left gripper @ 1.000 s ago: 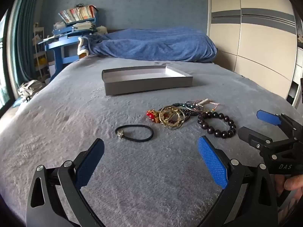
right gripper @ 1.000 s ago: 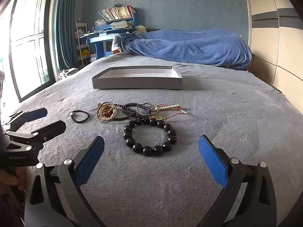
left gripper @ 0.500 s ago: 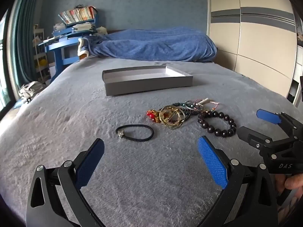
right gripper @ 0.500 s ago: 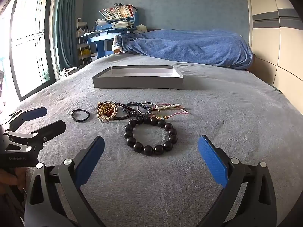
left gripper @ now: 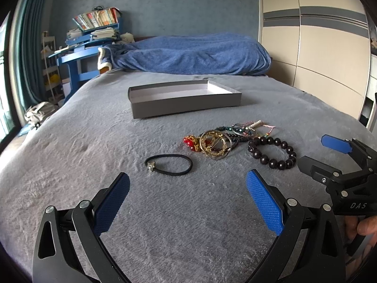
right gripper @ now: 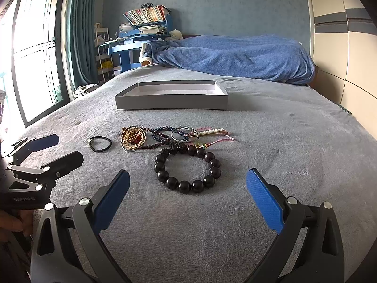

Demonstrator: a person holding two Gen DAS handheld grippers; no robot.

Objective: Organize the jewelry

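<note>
On the grey bedspread [left gripper: 70, 165], going left to right, one black hair tie [left gripper: 168, 164] with a small metal charm lies alone, just ahead of the left gripper [left gripper: 187, 186] at about its 12 o'clock. That gripper hangs above the cover with its two blue-padded fingers [left gripper: 113, 202] spread wide, grasping nothing. Next, at about 1 o'clock from the tie, sits one tangled heap of jewelry [left gripper: 216, 139]: a red beaded piece, several gold rings or bangles, a few dark beaded strands, one silver ring and one pink cord with a pale bar; the exact number of strands in the heap cannot be told. Touching the heap's right edge lies one bracelet of large dark round beads [left gripper: 273, 152], laid out as an open loop. In the right wrist view this dark bead bracelet [right gripper: 187, 168] lies straight ahead at 12 o'clock of the right gripper [right gripper: 187, 186], whose two blue pads [right gripper: 264, 202] are also spread apart and empty, above the cover. Beyond all the jewelry, at 12 o'clock, stands one shallow grey box [left gripper: 186, 105], open-topped with a pale inside, well apart from the heap. Farther back, one blue duvet [left gripper: 188, 54] is bunched against the wall, with one blue desk [left gripper: 77, 56] at 10 o'clock.
</note>
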